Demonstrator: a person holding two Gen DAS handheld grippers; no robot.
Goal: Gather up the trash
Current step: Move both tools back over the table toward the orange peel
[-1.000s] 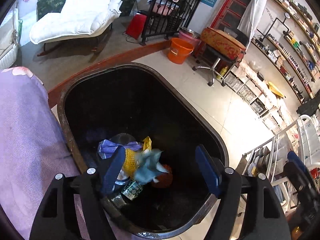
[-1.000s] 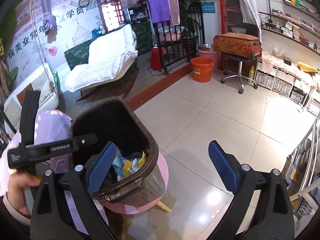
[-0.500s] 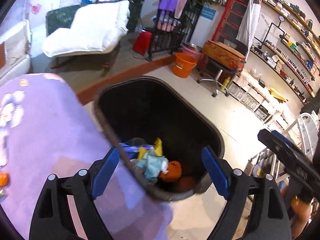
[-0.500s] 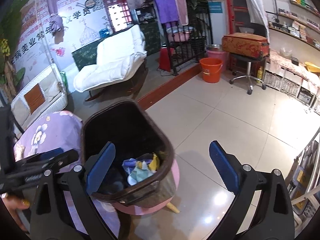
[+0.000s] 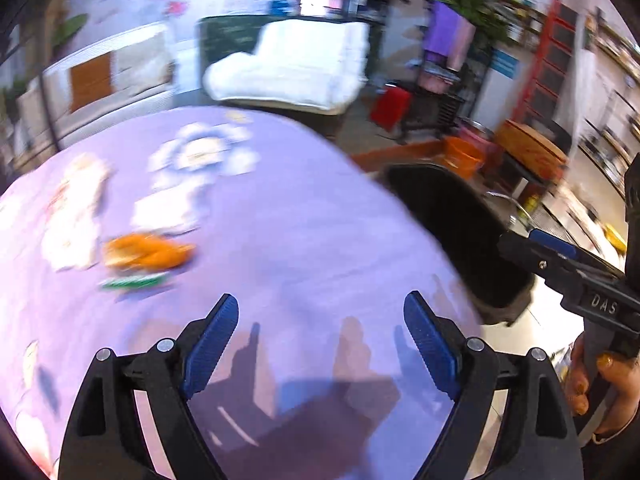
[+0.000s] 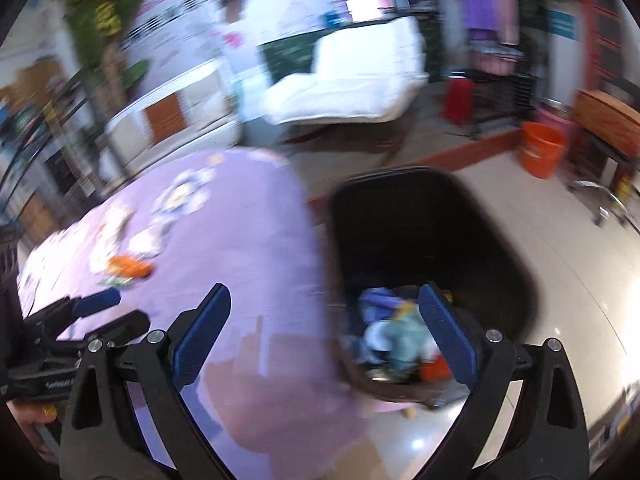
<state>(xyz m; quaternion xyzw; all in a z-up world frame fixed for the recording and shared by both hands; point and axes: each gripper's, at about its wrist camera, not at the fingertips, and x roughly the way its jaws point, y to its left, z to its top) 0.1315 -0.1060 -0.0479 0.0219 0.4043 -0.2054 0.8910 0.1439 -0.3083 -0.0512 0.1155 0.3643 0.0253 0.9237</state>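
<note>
Purple tablecloth (image 5: 304,216) carries one orange scrap (image 5: 148,254); both tongs gape empty.

Perhaps a shop: stocked shelves (image 5: 608,92), recliner (image 5: 292,68).

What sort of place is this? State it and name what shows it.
Probably a shop or salon lounge, not a home: wall shelves of small goods, a white recliner, and a table in purple floral cloth beside a trash bin.
</note>
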